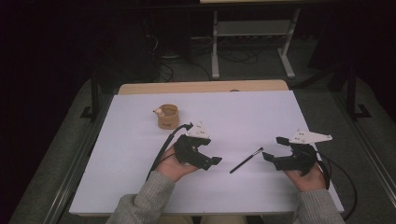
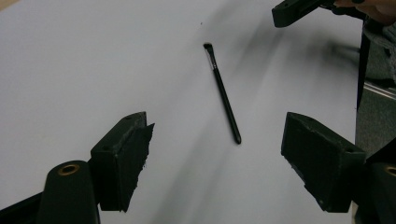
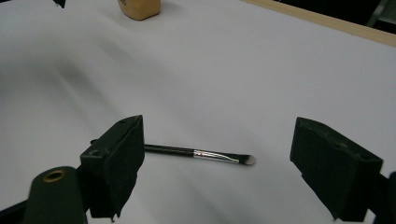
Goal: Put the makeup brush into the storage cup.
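Note:
A thin black makeup brush [image 1: 246, 160] with a silver ferrule lies flat on the white table [image 1: 140, 154], between my two grippers. My left gripper [image 1: 208, 151] is just left of it, open and empty, jaws pointing right. In the left gripper view the brush [image 2: 223, 93] lies ahead of the wide-apart jaws of the left gripper [image 2: 217, 158]. My right gripper [image 1: 273, 148] sits to the brush's right, also open and empty. In the right gripper view the brush [image 3: 201, 153] lies across the gap of the right gripper [image 3: 217, 163], its handle end hidden behind the left jaw.
A tan round cup [image 1: 168, 116] with a small white figure on its rim stands at the back left of the table; its base shows in the right gripper view [image 3: 139, 8]. A wooden strip [image 1: 201, 87] runs along the far edge. Table legs and cables lie beyond.

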{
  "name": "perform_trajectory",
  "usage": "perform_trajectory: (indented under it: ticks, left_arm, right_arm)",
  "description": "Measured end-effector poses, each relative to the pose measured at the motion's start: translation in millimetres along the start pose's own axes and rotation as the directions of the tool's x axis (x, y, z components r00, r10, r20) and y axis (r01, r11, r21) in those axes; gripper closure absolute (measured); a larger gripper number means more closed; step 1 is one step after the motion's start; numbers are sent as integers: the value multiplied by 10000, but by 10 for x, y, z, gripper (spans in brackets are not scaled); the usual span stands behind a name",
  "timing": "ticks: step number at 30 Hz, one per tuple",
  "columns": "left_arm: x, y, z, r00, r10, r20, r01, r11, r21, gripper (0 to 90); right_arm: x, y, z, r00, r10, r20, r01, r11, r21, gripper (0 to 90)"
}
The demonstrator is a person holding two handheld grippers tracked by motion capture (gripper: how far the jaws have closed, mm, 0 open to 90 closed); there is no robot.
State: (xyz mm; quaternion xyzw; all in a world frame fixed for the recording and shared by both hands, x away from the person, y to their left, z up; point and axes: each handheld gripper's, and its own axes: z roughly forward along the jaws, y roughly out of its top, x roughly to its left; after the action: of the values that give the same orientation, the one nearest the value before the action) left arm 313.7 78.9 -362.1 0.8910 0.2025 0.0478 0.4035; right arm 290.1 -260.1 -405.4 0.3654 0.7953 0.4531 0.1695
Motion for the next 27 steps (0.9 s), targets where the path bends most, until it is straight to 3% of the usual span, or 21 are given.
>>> perform_trajectory:
  ticks: [13,21,27]
  left_arm:
    - [-39,200,262,9994,290,201,-300,9980,560,248]
    - [-55,340,504,9988,395,297,-427,9920,1187,271]
    - [-71,403,621,9979,478,448,-534,9896,1333,295]
  right_arm:
    - [-26,-8,-23,10000,43,84,-42,10000,-30,168]
    - [-29,-8,-20,9999,66,86,-66,10000,-23,168]
    - [-43,-16,-33,9999,105,120,-104,9999,-44,169]
